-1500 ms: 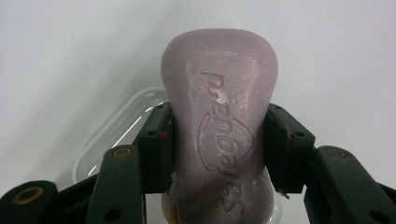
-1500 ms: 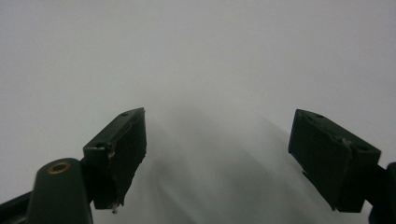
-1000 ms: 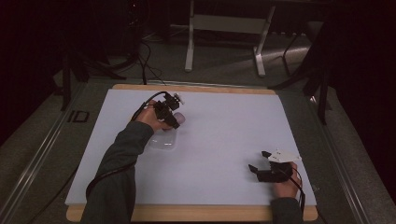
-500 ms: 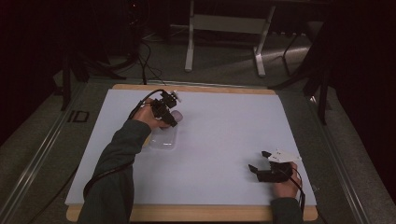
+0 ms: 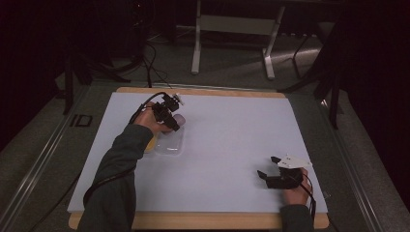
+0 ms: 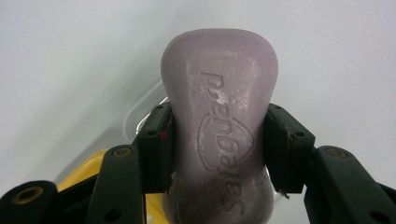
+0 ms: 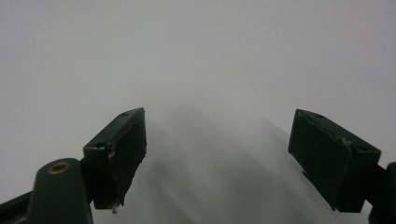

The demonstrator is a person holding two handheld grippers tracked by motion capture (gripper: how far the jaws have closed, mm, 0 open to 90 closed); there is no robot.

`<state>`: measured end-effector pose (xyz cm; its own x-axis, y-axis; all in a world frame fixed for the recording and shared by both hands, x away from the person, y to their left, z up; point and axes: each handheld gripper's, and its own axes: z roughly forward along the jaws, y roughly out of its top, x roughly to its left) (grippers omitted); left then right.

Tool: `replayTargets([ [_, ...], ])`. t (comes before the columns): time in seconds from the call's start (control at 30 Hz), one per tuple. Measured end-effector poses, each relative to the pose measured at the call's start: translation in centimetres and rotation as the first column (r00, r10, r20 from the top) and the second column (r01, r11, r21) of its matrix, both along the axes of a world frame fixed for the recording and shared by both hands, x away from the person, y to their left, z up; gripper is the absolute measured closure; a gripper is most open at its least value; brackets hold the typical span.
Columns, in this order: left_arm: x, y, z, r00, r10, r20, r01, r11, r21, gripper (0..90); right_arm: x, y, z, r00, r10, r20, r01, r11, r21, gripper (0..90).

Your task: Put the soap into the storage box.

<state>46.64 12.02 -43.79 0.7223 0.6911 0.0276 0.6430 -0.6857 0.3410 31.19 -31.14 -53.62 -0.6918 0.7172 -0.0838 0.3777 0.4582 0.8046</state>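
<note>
Left hand-held gripper lifted slightly, clamped on soap bar, right hand-held gripper apart.

My left hand-held gripper has its jaws pressed on both sides of the soap, a pale purple bar with a pinched waist and an embossed logo and lettering on its face. In the left gripper view the bar stands up the middle of the frame, its rounded end toward the top. Behind and below it lies the clear tray, its rim showing at left centre, with something yellow at lower left. In the high view the soap sits in the upper left of the table, just above the tray.
</note>
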Motion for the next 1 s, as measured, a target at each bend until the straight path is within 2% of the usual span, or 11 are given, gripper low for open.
replayTargets([
  [0.5, 0.0, 0.9, 1.1, 0.9996, 0.024, 0.012, -0.024, 0.9997, -0.009, 49.7, 0.0, 0.0, 0.0, 1.0, -0.001, 0.002, 0.001, 1.0, -0.001, 18.9],
  [0.77, -0.1, 1.6, 1.6, 0.9986, 0.051, 0.013, -0.051, 0.9987, 0.004, 49.7, 0.0, 0.0, 0.0, 1.0, 0.0, 0.002, 0.0, 1.0, -0.002, 18.9],
  [1.0, -0.2, 2.3, 1.6, 0.997, 0.075, 0.017, -0.075, 0.9972, -0.004, 49.7, 0.0, 0.0, 0.0, 1.0, -0.001, 0.002, 0.001, 1.0, -0.002, 18.9],
])
